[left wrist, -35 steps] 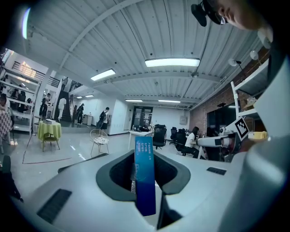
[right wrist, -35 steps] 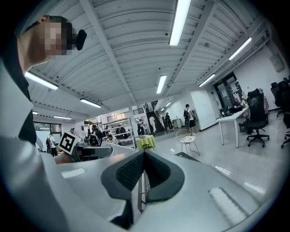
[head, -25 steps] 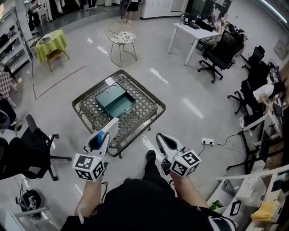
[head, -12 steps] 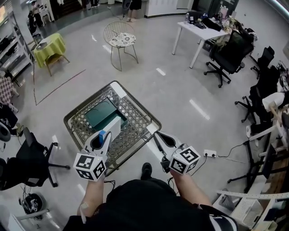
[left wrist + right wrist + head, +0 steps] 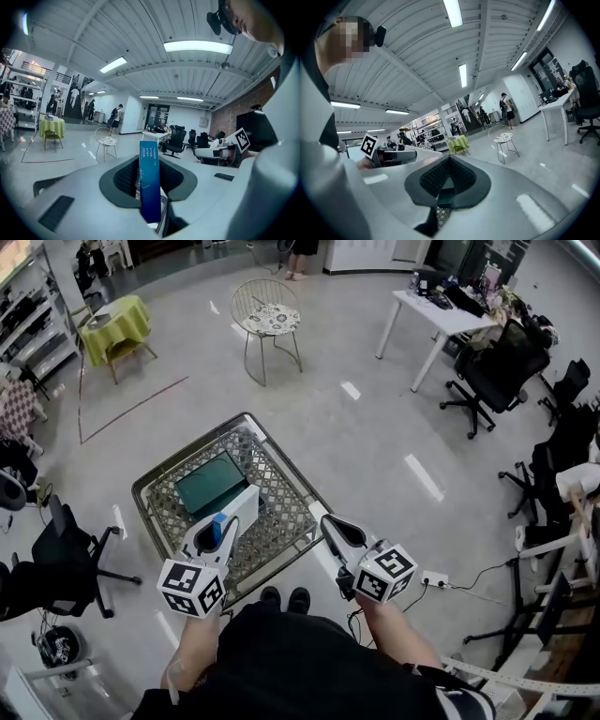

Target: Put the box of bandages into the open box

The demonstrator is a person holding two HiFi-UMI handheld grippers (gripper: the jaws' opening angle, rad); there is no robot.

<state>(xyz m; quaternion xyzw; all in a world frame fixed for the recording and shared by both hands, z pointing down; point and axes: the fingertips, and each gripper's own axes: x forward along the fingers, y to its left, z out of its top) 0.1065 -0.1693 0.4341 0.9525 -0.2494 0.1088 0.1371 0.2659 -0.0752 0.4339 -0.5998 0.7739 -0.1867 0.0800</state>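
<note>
1. Blue narrow card box of bandages (image 5: pixel 149 183): stands upright between the jaws of the left gripper (image 5: pixel 242 502), seen edge-on in the left gripper view. In the head view it is a small blue patch (image 5: pixel 217 527).
2. Left gripper: jaws narrow and pressed on the box of bandages. Its tip lies over the near right edge of the open box, with the load outside it.
3. Dark green shallow rectangular open box (image 5: pixel 211 486): rests on the table, left of centre.
4. Low square metal-framed table with wire-lattice top (image 5: pixel 281 493): directly ahead of the person.
5. Right gripper (image 5: pixel 330 523): jaws together with nothing between them, at the table's right near edge.
6. Far floor: wire chair with patterned seat (image 5: pixel 270 317), small table with yellow-green cloth (image 5: pixel 117 320) at far left, white desk (image 5: pixel 441 313) at far right.
</note>
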